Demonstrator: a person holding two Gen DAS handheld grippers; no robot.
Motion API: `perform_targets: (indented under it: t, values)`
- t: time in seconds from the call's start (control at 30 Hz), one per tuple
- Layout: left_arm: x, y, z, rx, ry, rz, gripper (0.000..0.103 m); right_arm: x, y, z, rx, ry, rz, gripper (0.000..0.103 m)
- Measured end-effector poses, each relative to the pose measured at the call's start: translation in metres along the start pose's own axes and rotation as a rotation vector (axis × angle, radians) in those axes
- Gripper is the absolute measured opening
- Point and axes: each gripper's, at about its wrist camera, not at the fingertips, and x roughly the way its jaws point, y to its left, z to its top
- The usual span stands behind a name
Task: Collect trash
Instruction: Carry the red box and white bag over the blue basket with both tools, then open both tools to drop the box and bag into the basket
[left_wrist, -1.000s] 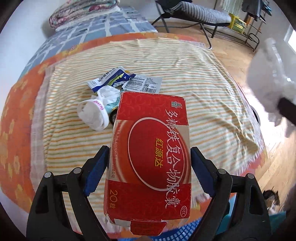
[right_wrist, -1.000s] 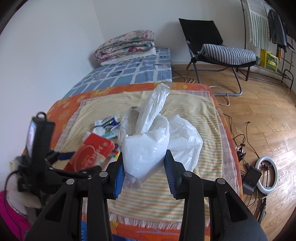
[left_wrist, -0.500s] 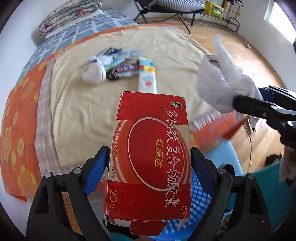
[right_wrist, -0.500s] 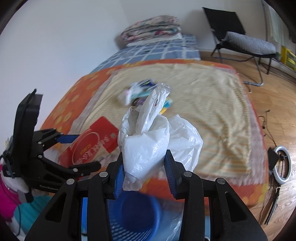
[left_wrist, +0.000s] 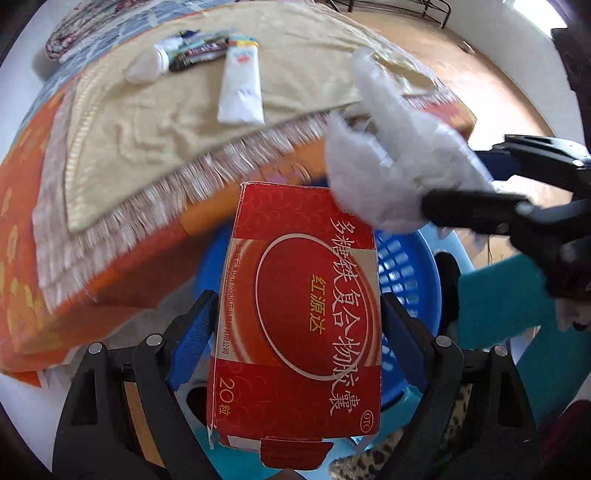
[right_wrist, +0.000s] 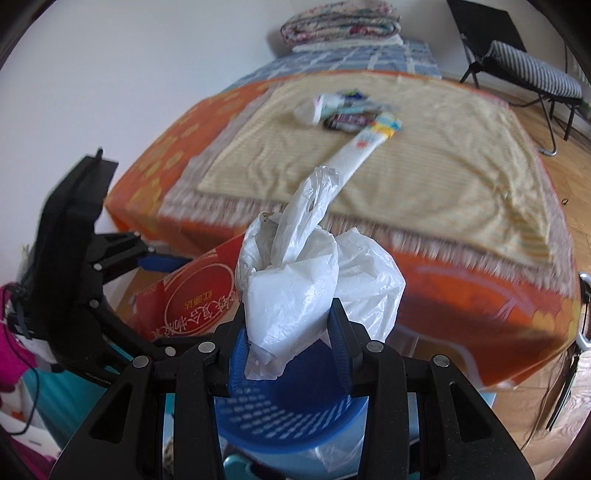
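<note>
My left gripper (left_wrist: 297, 328) is shut on a red medicine box (left_wrist: 299, 321) and holds it over a blue perforated basket (left_wrist: 410, 273). My right gripper (right_wrist: 288, 332) is shut on a crumpled white plastic bag (right_wrist: 306, 284) above the same basket (right_wrist: 288, 417). In the left wrist view the bag (left_wrist: 391, 173) and the right gripper (left_wrist: 517, 192) hang at the right, above the basket. In the right wrist view the red box (right_wrist: 192, 291) and the left gripper (right_wrist: 85, 273) sit at the left. More trash lies on the bed: a white tube (left_wrist: 240, 85), a white bottle (left_wrist: 147, 66) and wrappers (left_wrist: 199, 51).
The bed has an orange cover (right_wrist: 461, 295) and a striped fringed blanket (right_wrist: 424, 166), its edge just beyond the basket. A folded quilt (right_wrist: 340, 18) lies at the bed's far end. A black chair (right_wrist: 517, 62) stands on the wooden floor (left_wrist: 498, 92) at the right.
Both grippers have swung down and back from the bed with their loads. They now hang over the blue basket at the bed's edge.
</note>
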Motion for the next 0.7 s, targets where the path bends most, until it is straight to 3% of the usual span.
perform_targets:
  t: [0.23,0.7]
  values:
    - [0.008,-0.008,-0.015,0.029,0.025,-0.011,0.089,0.026,0.0,-0.018,-0.005,0.072,-0.015,0.038]
    - [0.016,0.009,-0.016,-0.039,0.048,-0.086,0.089,0.042,-0.011,-0.023,0.032,0.127,-0.012,0.04]
